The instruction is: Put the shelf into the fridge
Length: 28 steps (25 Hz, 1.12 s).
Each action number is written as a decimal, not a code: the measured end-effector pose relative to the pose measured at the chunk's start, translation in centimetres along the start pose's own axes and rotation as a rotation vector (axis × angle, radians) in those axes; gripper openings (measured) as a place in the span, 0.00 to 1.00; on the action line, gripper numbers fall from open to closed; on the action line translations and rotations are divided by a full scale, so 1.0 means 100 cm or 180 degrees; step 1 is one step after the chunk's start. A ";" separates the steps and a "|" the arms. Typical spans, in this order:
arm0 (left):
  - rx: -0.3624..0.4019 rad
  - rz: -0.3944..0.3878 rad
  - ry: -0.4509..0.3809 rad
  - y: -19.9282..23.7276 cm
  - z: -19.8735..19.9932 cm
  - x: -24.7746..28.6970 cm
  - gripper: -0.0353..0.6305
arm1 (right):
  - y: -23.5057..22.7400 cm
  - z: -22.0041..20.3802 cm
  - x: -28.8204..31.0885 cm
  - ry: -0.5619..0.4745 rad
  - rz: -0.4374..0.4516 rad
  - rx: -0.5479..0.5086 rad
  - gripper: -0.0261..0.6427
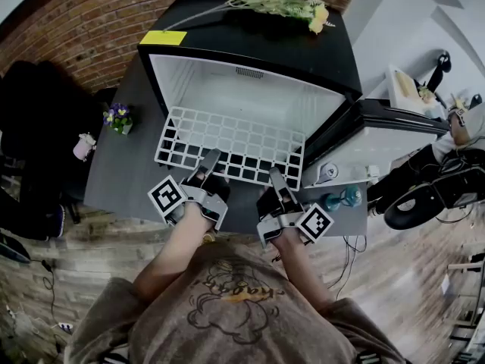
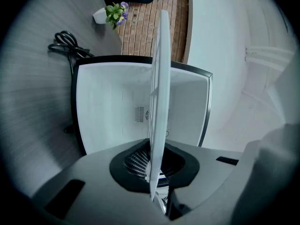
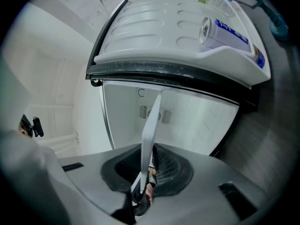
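left gripper (image 1: 208, 160) clamped on near edge of shelf (image 1: 236, 139) | right gripper (image 1: 276, 179) clamped on same edge beside it, likely to keep it level | shelf reaches ahead of both jaws, far edge at open fridge (image 1: 227, 78) mouth, apparently not yet seated

left gripper (image 1: 210, 160), right gripper (image 1: 276, 179), jaws clamped

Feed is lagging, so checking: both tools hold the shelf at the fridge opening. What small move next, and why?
Probably slide the shelf straight forward, level, deeper into the fridge. The left tool and right tool are both shut on its near edge, its far edge is at the open cavity's mouth, and most of the grid is outside.
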<state>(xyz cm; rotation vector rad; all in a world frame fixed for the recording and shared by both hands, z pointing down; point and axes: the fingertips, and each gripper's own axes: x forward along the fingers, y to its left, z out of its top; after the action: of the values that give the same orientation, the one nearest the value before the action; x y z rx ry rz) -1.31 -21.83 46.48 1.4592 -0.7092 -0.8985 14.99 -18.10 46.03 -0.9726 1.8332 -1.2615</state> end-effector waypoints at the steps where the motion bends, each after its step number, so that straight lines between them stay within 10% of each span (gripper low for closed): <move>1: 0.0000 0.0005 0.0003 0.000 0.000 0.001 0.12 | -0.001 0.000 0.000 0.0000 -0.0008 -0.0003 0.11; 28: -0.0013 0.0068 -0.0007 0.005 0.006 0.021 0.12 | -0.014 0.017 0.018 -0.0077 -0.0103 0.0093 0.10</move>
<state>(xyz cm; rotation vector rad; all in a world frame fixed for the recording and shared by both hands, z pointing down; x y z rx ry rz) -0.68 -23.99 46.75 1.4447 -0.7227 -0.8848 15.85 -20.69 46.68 -1.0012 1.7823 -1.2870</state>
